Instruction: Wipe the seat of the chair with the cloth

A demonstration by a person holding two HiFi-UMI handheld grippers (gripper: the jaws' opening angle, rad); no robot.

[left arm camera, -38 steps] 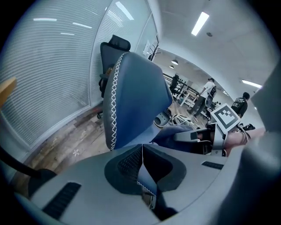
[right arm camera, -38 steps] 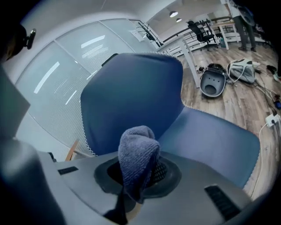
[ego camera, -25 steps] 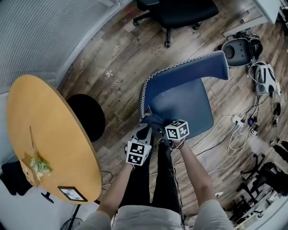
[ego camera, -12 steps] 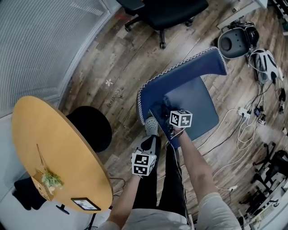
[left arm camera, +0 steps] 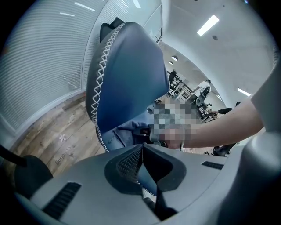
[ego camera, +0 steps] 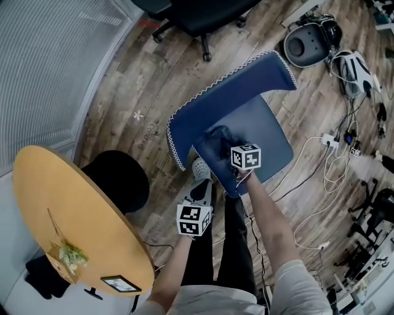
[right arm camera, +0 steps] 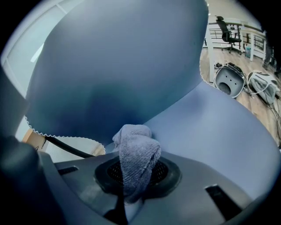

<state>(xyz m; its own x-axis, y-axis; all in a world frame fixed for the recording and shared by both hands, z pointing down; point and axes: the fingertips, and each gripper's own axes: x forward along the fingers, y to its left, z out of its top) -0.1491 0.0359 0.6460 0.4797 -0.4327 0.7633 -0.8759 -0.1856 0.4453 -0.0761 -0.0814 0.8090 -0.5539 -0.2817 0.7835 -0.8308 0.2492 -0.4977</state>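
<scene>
Jaws of the right gripper (right arm camera: 137, 178) pinch the grey cloth (right arm camera: 137, 149) over the rear of the chair's blue seat (right arm camera: 219, 132). The left gripper (left arm camera: 143, 151) has its jaws closed and empty. Wiping seems barely begun, with most of the seat left.

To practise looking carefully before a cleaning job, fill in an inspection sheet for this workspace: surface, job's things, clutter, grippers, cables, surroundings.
Surface: blue chair seat, no stain visible.
Job's things: grey cloth, bunched, at the seat near the backrest.
Clutter: dark helmet-like object and white helmet-like object on the floor beyond the chair.
Grippers: right gripper shut on the cloth; left gripper shut, empty, held away from the seat.
Cables: white cables and power strip on the floor beside the chair.
Surroundings: wood floor, yellow round table, black office chair.
</scene>
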